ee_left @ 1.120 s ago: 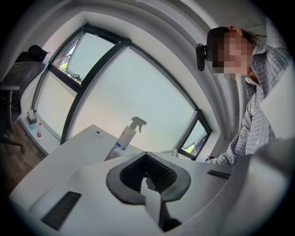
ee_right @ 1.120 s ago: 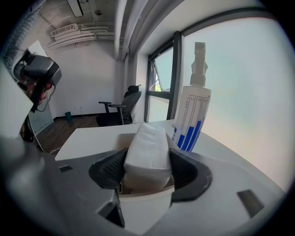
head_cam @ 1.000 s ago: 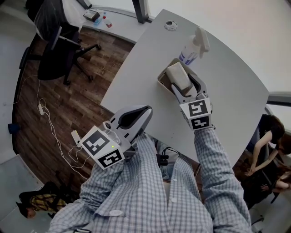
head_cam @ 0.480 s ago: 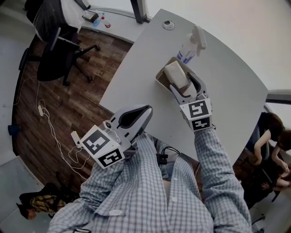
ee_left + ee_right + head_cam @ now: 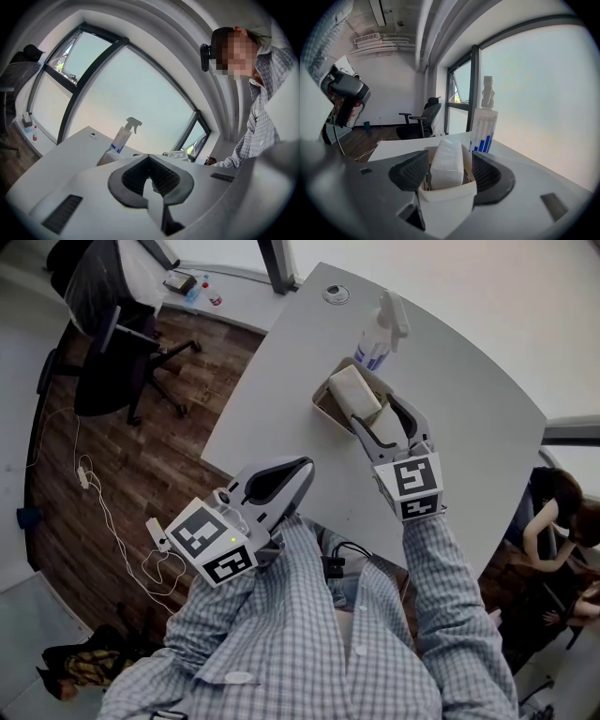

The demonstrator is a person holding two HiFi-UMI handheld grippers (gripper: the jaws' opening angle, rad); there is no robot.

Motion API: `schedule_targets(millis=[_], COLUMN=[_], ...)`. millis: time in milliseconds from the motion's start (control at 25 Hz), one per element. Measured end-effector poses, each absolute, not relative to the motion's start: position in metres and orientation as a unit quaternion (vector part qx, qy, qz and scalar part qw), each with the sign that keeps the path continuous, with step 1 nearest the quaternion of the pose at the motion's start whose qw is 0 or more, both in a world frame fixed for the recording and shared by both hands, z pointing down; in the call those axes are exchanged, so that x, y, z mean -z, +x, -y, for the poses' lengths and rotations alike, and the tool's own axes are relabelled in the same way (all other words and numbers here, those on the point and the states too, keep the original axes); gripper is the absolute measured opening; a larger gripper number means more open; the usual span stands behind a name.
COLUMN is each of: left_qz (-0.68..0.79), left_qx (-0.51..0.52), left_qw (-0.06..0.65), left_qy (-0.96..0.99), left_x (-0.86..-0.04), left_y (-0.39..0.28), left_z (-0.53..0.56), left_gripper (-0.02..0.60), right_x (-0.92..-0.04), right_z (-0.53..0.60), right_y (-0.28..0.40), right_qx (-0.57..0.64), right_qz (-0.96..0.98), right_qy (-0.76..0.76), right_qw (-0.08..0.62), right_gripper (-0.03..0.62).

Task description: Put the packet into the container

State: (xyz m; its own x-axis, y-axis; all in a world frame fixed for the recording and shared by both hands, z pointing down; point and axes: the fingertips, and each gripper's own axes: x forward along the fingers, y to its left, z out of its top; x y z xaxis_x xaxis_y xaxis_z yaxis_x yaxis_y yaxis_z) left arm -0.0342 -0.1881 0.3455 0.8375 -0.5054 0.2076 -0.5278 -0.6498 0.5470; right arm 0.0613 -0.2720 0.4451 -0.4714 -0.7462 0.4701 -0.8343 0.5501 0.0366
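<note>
Office w/ wood floor (image 5: 141, 456), pale curved table (image 5: 469, 409). Nearest: L gripper (image 5: 302, 467) off table edge by shirt (image 5: 309, 634), jaws together, empty. R gripper (image 5: 378, 414) over table, jaws wide apart either side of container (image 5: 323, 407), gripping nothing. Packet (image 5: 352, 393) upright inside container. Spray bottle (image 5: 375, 334) just behind; office chair (image 5: 103, 343) far L.

A white spray bottle (image 5: 380, 326) stands upright towards the far edge of the pale table (image 5: 478, 409). At far left a black office chair (image 5: 103, 343) stands on the wooden floor (image 5: 164, 460), with white cables (image 5: 94, 493) lying nearer.
</note>
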Motion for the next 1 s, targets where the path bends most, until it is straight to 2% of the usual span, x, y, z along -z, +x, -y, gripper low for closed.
schedule_targets(millis=[160, 200, 280, 360, 520, 1000], left_qz=[0.277, 0.276, 0.273, 0.268, 0.259, 0.222], left_qx=[-0.019, -0.019, -0.019, -0.020, -0.020, -0.022], left_qw=[0.302, 0.301, 0.299, 0.297, 0.291, 0.276], left_qy=[0.912, 0.913, 0.914, 0.916, 0.921, 0.935], left_x=[-0.343, -0.342, -0.341, -0.340, -0.333, -0.322], left_y=[-0.029, -0.028, -0.026, -0.023, -0.015, 0.014], left_z=[0.186, 0.185, 0.184, 0.182, 0.180, 0.179], left_gripper=[0.006, 0.006, 0.008, 0.006, 0.008, 0.006], right_x=[-0.431, -0.427, -0.418, -0.410, -0.391, -0.358], right_z=[0.263, 0.261, 0.256, 0.250, 0.238, 0.197], right_y=[0.070, 0.074, 0.082, 0.090, 0.102, 0.153], right_qx=[-0.095, -0.091, -0.085, -0.085, -0.086, -0.067], right_qz=[0.849, 0.846, 0.838, 0.832, 0.827, 0.809], right_qy=[0.478, 0.485, 0.505, 0.518, 0.532, 0.574], right_qw=[0.204, 0.200, 0.191, 0.179, 0.161, 0.111], right_gripper=[0.277, 0.246, 0.087, 0.037, 0.012, 0.012])
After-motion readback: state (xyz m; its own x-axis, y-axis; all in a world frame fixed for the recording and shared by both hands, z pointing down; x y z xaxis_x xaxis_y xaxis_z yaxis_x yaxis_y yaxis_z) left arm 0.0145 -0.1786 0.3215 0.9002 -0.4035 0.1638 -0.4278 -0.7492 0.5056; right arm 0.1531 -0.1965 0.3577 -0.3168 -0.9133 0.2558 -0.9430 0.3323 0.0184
